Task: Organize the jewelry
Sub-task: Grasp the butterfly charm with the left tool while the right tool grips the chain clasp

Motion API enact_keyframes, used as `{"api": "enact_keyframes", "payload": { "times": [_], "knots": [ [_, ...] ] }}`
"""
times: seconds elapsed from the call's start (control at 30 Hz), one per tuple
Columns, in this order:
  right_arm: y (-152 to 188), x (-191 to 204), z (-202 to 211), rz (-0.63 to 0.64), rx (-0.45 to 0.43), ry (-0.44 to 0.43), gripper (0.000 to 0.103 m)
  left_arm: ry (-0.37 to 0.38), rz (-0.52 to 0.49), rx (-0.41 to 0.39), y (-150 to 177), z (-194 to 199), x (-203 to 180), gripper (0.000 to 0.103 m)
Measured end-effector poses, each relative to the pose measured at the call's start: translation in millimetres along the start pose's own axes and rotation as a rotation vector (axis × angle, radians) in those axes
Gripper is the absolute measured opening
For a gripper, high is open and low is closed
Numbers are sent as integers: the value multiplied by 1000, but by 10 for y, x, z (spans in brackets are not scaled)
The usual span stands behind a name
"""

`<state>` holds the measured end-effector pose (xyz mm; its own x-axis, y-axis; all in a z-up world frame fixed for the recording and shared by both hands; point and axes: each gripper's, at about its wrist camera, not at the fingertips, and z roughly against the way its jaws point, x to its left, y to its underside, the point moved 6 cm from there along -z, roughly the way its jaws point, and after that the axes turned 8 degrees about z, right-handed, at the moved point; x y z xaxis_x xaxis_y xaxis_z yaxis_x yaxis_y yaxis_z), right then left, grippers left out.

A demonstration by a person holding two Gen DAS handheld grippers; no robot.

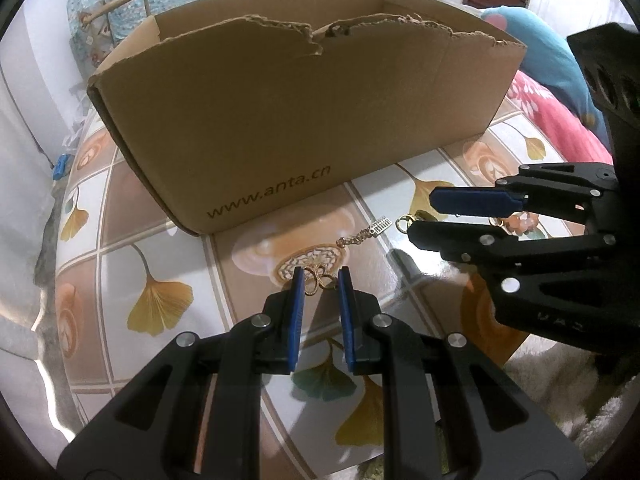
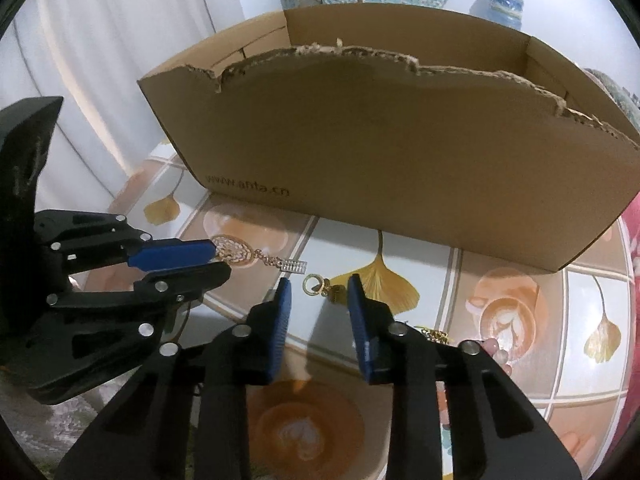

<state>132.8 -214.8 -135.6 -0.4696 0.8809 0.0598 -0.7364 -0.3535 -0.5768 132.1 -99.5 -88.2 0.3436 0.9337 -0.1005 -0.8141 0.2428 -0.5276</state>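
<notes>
A gold chain bracelet with a looped charm (image 1: pixel 318 278) lies on the patterned tabletop, its chain running to a small silver tag (image 1: pixel 379 226). My left gripper (image 1: pixel 320 280) is open, its blue pads either side of the looped charm. A gold ring clasp (image 2: pixel 314 284) with a tassel piece lies between the open pads of my right gripper (image 2: pixel 318 286). The left gripper also shows in the right wrist view (image 2: pixel 216 260), over the bracelet's round charm (image 2: pixel 234 252). Pink beads (image 2: pixel 496 350) lie partly hidden under the right gripper's finger.
An open cardboard box (image 1: pixel 280 120) with a torn top edge and "www.anta.cn" print stands just behind the jewelry; it also shows in the right wrist view (image 2: pixel 400 140). A red and blue cloth (image 1: pixel 560 112) lies at the right. The table (image 1: pixel 160 240) has a ginkgo-leaf tile pattern.
</notes>
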Motion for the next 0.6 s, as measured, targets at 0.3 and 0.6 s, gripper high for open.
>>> {"api": "enact_keyframes", "payload": {
  "times": [0.3,0.6],
  "knots": [
    [-5,-19,3,25,4,45,21,0,0,-3,-10,-11,-25,16],
    [-42,76,-61,124,-2,93,19,-13,-2,-7,-10,-8,-39,16]
  ]
}}
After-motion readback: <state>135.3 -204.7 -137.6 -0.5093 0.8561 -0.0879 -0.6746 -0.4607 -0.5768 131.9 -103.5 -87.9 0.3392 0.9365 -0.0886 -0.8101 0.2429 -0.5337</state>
